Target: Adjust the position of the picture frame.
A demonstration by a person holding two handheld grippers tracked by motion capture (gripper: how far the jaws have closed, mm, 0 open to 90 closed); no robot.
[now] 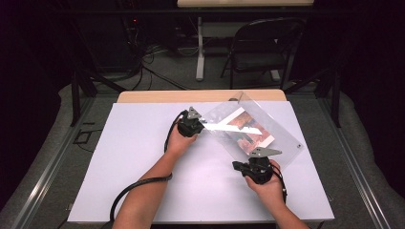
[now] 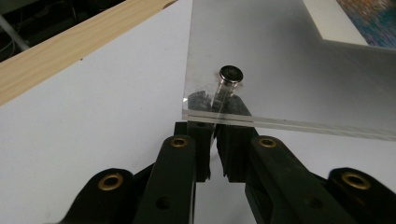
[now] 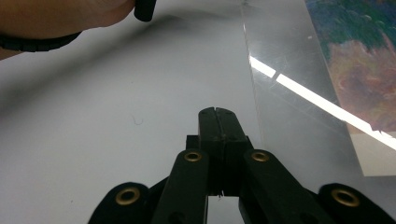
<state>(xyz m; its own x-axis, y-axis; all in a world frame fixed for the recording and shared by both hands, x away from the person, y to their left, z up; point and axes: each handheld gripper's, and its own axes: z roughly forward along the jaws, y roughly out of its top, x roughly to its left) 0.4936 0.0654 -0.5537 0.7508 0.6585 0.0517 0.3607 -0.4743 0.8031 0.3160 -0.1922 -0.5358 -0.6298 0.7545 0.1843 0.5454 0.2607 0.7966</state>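
In the high view, a clear rectangular acrylic frame [image 1: 267, 125] with an orange-and-brown printed picture [image 1: 249, 128] inside it is seen lying askew on the white table top [image 1: 143, 162], toward the far right. The left gripper [image 1: 198, 125] is held at the frame's left corner, and the right gripper [image 1: 237, 165] is held just beside its near edge.

In the left gripper view, the jaws are seen reaching under the frame's corner, narrowly parted on either side of a small round silver-capped stud [image 2: 230, 74] set through the acrylic; whether the stud is actually pinched cannot be told.

In the right gripper view, the jaws are seen pressed fully together with nothing between them, over the white surface just beside the frame's edge [image 3: 254, 88].
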